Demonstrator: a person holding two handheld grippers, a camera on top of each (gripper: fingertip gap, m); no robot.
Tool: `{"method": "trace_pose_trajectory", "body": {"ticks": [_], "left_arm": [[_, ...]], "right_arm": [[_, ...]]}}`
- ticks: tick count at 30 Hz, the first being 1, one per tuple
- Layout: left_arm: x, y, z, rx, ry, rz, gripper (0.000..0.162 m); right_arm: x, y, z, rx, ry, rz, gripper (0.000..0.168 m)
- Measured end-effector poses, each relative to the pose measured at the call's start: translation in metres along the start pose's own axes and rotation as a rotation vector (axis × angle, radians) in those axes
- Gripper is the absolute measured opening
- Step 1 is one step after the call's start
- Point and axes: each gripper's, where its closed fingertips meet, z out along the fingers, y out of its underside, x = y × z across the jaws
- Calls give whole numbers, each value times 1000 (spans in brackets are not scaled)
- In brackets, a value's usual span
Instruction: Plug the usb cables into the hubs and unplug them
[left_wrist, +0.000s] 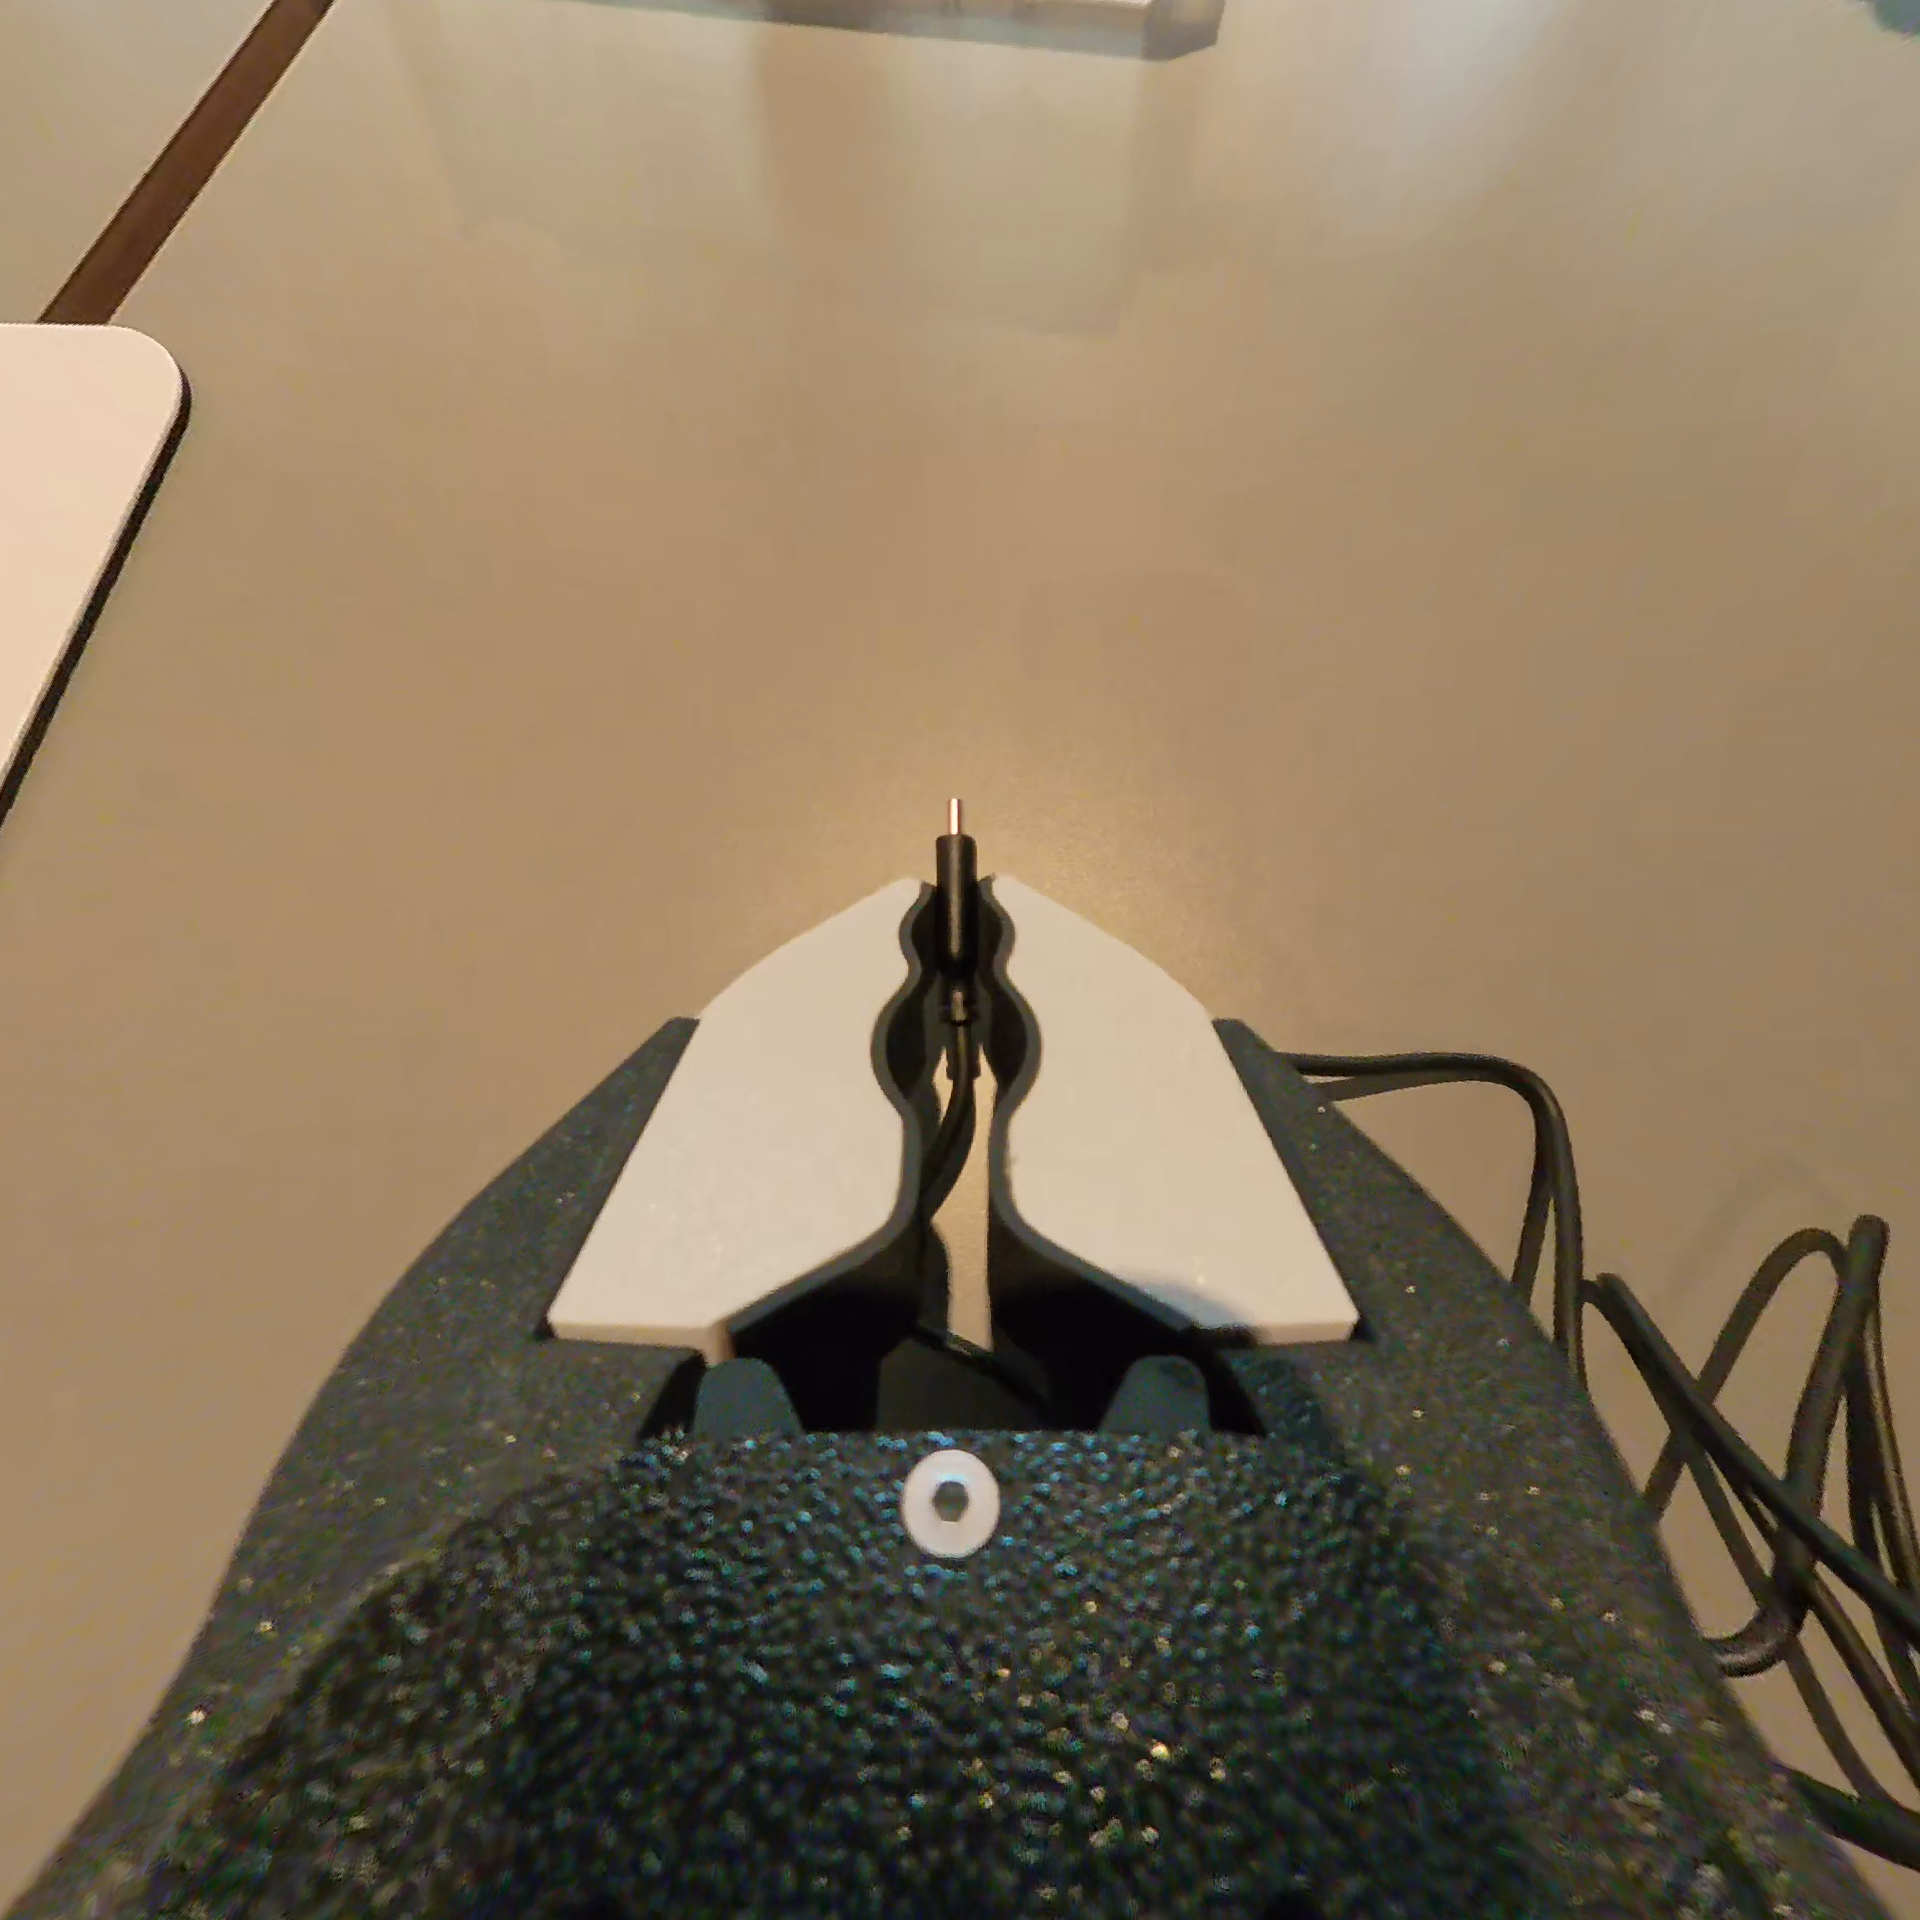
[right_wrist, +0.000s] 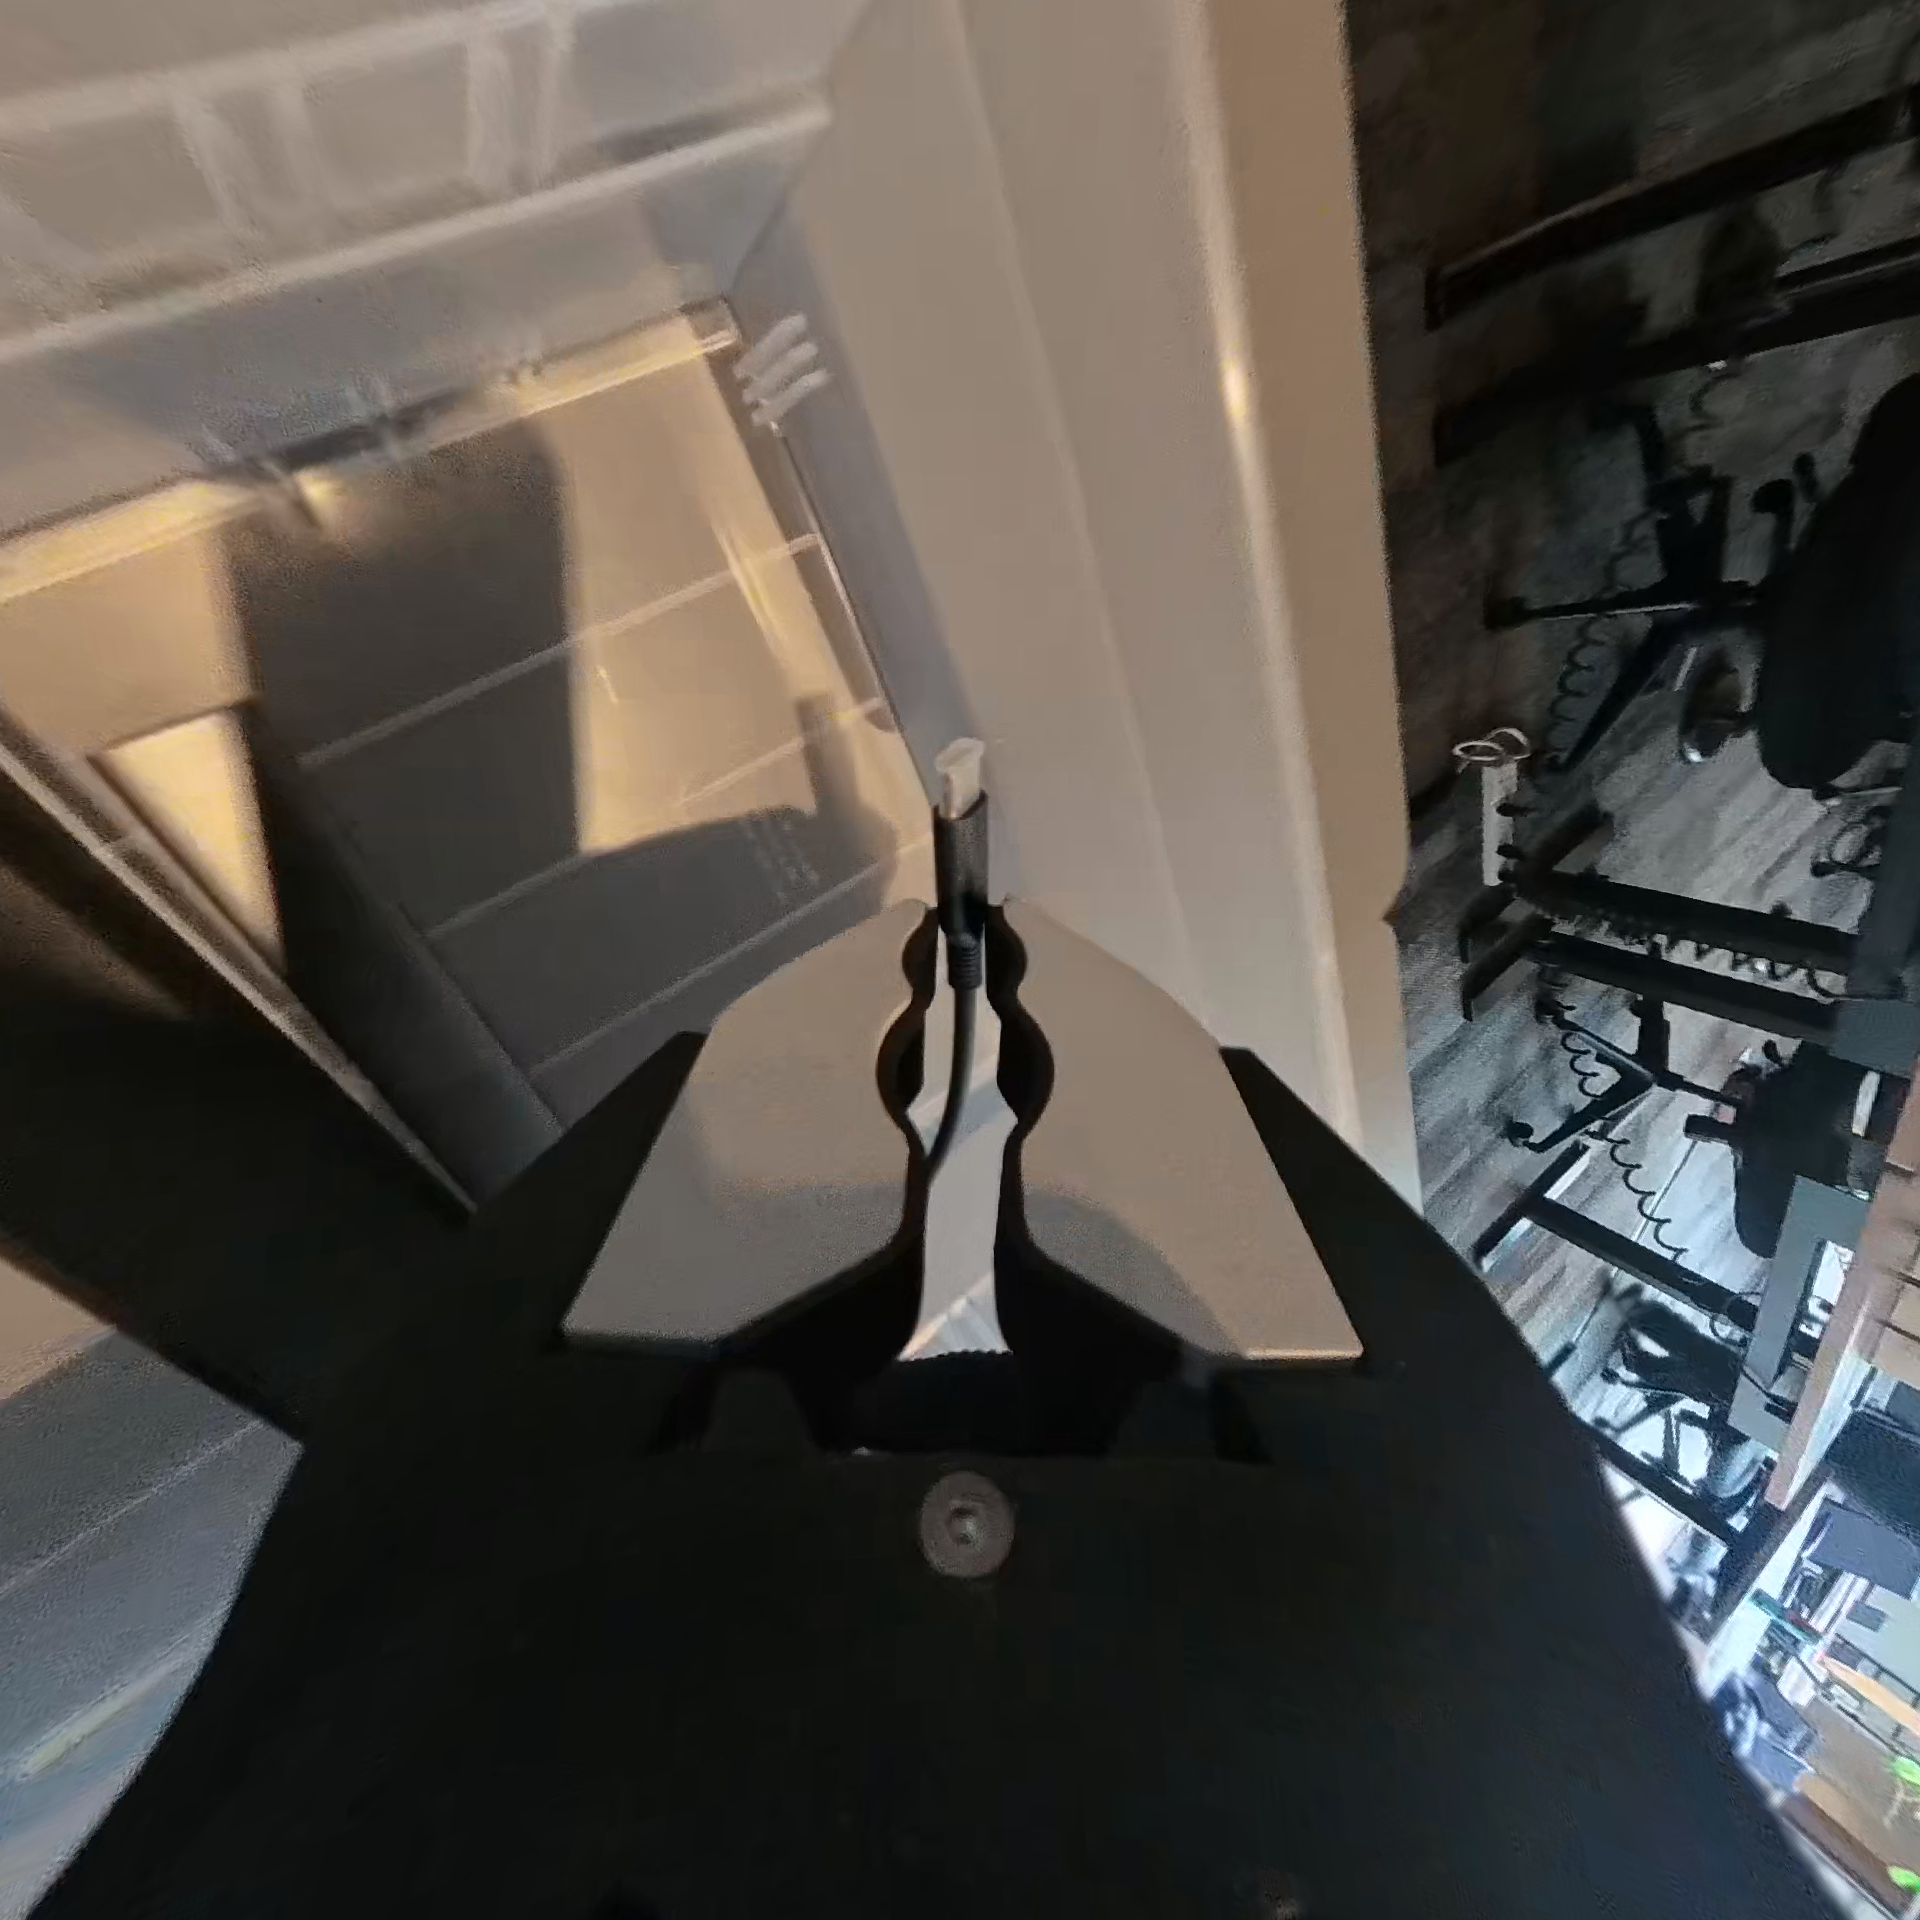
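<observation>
Nearest the lens in the left wrist view, coarse, speckled black plastic forms the body of the left gripper (left_wrist: 954, 891), set with a small round white screw cap (left_wrist: 951, 1503) and tipped by two smooth, matte pale-grey fingers (left_wrist: 769, 1081) whose inner edges are cut in wavy scallops. These fingers are closed almost to touching at the tips and pinch the slim black moulded plug of a USB cable (left_wrist: 953, 896), which stands straight ahead with a thin silver tip poking beyond the fingertips. Its black rubbery cord runs back between the fingers, and loose black cable loops (left_wrist: 1704, 1382) lie on the smooth, glossy tan tabletop (left_wrist: 935, 468) at the right. A flat white rounded-corner slab (left_wrist: 73, 520) with a dark edge lies at the far left. In the right wrist view the right gripper (right_wrist: 961, 914), dark and in shadow, has the same scalloped grey fingers (right_wrist: 1153, 1143) closed on a dark-sleeved USB plug with a wider pale metal end (right_wrist: 958, 821), held up in the air before a white wall panel (right_wrist: 1122, 520); clear plastic bins (right_wrist: 468, 468) appear blurred at left, black chairs and stands (right_wrist: 1714, 831) at right.
</observation>
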Motion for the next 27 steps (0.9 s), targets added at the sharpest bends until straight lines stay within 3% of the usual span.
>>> {"method": "trace_pose_trajectory", "body": {"ticks": [2, 6, 11, 14, 18, 22, 25, 27], "left_arm": [[0, 0, 0, 4, -4, 1, 6], [-1, -1, -2, 14, -7, -2, 6], [-1, -2, -2, 19, -1, -5, 6], [-2, -4, -4, 36, -4, -16, 6], [-5, -7, -8, 73, 0, -43, 6], [-8, -10, -11, 104, -9, -64, 6], [-9, -14, -14, 135, -14, -70, 6], [-7, -20, -16, 173, -6, -80, 6]], "right_arm": [[-7, -5, 6, -41, -33, -33, 9], [-16, -10, 10, -111, -72, -75, 31], [-22, -12, 0, -56, -118, -17, 50], [-8, -18, -24, 48, -6, 36, 51], [-6, -41, -90, 251, 205, 159, 51], [-83, -97, -169, 462, 259, 146, 42], [-177, -152, -201, 629, 94, 149, 36], [-238, -181, -201, 677, -58, 147, 35]]}}
